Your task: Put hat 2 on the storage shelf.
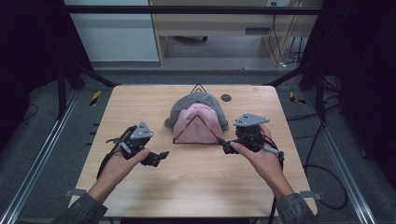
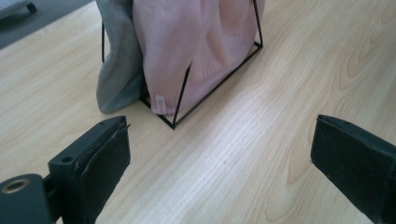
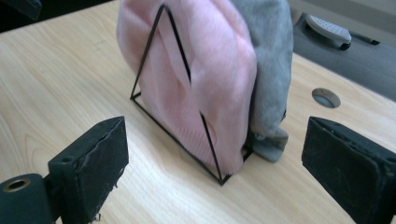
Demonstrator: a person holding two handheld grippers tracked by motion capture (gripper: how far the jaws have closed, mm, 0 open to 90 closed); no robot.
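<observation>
Our left claw (image 1: 161,154) stands with its jaws wide apart and nothing between them, hovering low over the tabletop (image 1: 196,182) on the near left of the stand; our right claw (image 1: 226,145) is just as wide and just as empty, close to the stand's near right corner. Between and just beyond them sits the black wire stand (image 1: 196,128), a thin triangular frame, with the pink knit hat (image 1: 198,123) draped over it and the grey hat (image 1: 196,100) hanging behind, pressed against the pink one. We judge both hats light, soft and floppy, likely to sag and stretch once lifted, while the wire frame looks light enough to tip or slide if the knit snags on it. The best hold seems the pink hat's lower hem at each side, near the small label (image 2: 160,101) on one side and the bottom corner seen in the right gripper view (image 3: 231,158) on the other. Hidden from us are the back of the frame, how far the grey hat wraps around it, and whether the two hats cling together.
</observation>
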